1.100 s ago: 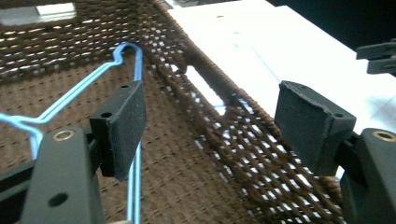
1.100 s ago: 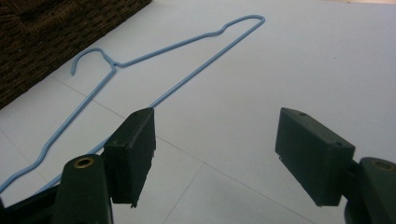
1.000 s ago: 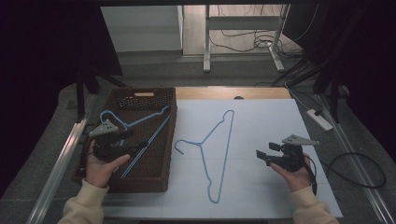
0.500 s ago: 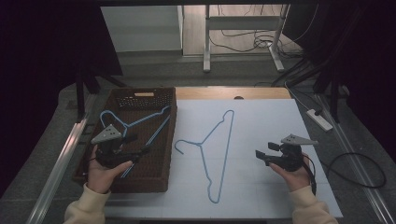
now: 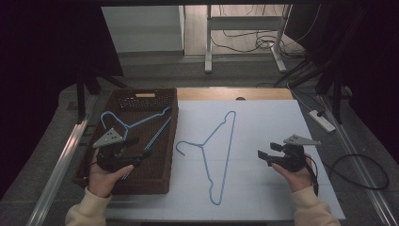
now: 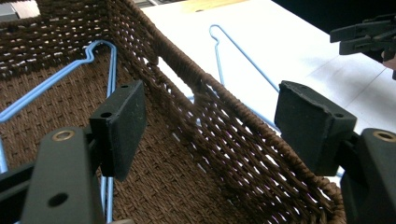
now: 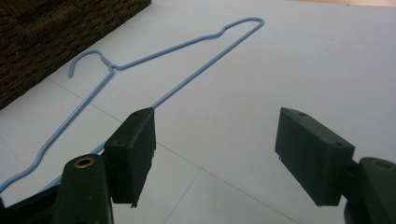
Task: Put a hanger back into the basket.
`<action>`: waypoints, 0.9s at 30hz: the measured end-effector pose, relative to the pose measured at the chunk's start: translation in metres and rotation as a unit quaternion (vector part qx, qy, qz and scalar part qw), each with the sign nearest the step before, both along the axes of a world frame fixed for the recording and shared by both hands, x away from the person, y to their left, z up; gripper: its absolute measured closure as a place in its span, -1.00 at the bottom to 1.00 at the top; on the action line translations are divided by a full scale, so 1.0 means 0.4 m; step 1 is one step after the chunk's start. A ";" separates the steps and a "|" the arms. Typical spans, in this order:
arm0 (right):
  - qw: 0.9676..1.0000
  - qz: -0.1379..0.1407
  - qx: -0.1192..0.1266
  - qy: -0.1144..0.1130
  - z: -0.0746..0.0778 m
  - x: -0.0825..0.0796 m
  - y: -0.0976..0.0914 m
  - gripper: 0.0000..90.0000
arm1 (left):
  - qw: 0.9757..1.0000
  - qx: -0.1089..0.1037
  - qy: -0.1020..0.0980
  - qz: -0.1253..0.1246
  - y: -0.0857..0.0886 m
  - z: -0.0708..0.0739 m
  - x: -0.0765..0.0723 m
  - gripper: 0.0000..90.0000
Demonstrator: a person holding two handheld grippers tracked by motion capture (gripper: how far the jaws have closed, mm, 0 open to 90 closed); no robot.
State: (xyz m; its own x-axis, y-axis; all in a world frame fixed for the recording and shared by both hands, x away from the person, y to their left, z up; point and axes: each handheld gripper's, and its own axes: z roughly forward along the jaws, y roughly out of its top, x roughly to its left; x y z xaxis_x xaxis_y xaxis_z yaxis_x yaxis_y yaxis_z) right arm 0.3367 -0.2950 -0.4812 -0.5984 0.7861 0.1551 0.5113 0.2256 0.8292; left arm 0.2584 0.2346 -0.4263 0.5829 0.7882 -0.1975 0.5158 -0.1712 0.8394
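Left gripper (image 5: 136, 147) open, empty, over the basket (image 5: 167, 136), its jaws straddling the right wall; right gripper (image 5: 264, 154) open, empty, above the white sheet (image 5: 263, 117). Basket hanger (image 5: 136, 123) lies flat just beyond the left gripper, hook toward the far-left corner, long axis diagonal. Second hanger (image 5: 221, 150) lies on the sheet between the grippers, hook toward the basket, whose wall stands between the two hangers.

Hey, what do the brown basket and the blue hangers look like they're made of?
Brown basket: seemingly woven wicker or rattan, matte dark brown; the left gripper view shows interlaced strands with gaps in the wall. It may be a synthetic imitation.

Blue hanger on the white sheet and the hanger in the basket: likely thin metal wire with a smooth light-blue coating, judging by the slim, even rod and tight bends.
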 end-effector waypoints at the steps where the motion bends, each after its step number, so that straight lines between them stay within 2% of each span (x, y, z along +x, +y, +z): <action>1: 1.000 0.001 -0.001 0.000 -0.001 0.001 0.001 -0.34 | 1.000 0.001 0.000 -0.001 -0.002 0.000 -0.001 -0.43; 9: 1.000 0.001 0.000 0.000 0.000 -0.001 -0.002 -0.34 | 1.000 0.003 -0.006 -0.012 -0.025 0.005 -0.016 -0.43; 19: 1.000 0.004 -0.002 0.001 0.002 -0.001 0.005 -0.34 | 1.000 0.001 -0.006 -0.020 -0.037 -0.002 -0.017 -0.44; 27: 1.000 0.018 -0.010 0.003 0.007 0.010 0.032 -0.34 | 1.000 0.004 0.004 -0.024 -0.046 -0.020 -0.014 -0.44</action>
